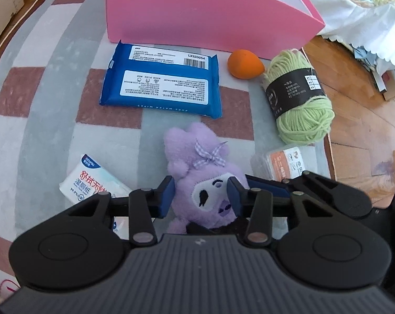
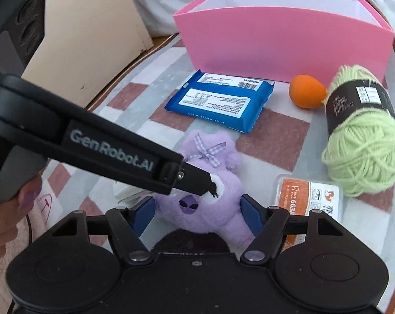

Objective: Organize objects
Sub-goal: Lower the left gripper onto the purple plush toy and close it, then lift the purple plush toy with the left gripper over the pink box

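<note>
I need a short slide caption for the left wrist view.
Left gripper closes around a purple plush toy before a pink box.

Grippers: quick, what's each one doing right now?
Left gripper: closed on the purple plush toy.
Right gripper: open, fingers straddling the toy.

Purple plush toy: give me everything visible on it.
The purple plush toy is soft and fuzzy, with a gingham bow on its head, a white face patch and a dark lower part. It lies on the checked mat. The left gripper is closed on its head; the right gripper straddles its body.
</note>
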{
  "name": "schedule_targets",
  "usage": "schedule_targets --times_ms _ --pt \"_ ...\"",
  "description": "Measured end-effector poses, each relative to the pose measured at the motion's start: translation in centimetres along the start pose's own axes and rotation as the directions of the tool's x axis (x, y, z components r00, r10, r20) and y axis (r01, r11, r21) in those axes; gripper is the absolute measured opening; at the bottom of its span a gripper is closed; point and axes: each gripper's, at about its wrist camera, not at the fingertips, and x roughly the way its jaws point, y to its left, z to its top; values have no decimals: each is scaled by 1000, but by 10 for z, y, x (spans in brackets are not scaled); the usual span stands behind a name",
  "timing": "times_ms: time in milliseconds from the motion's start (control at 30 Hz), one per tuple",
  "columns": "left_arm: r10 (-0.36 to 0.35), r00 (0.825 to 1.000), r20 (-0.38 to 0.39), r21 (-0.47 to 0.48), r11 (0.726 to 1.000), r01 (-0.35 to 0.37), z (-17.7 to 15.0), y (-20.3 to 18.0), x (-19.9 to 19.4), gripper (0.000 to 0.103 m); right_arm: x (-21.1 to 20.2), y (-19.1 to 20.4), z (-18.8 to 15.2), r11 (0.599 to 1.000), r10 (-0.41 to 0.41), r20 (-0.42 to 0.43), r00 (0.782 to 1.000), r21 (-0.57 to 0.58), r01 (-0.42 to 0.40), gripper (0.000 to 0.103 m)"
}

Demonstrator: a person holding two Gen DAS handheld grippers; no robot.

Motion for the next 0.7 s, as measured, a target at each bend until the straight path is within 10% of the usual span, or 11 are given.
schedule_targets --times_ms 700 --pt "-75 992 97 -58 995 81 -12 4 -5 46 -18 19 -14 998 -67 128 990 19 65 66"
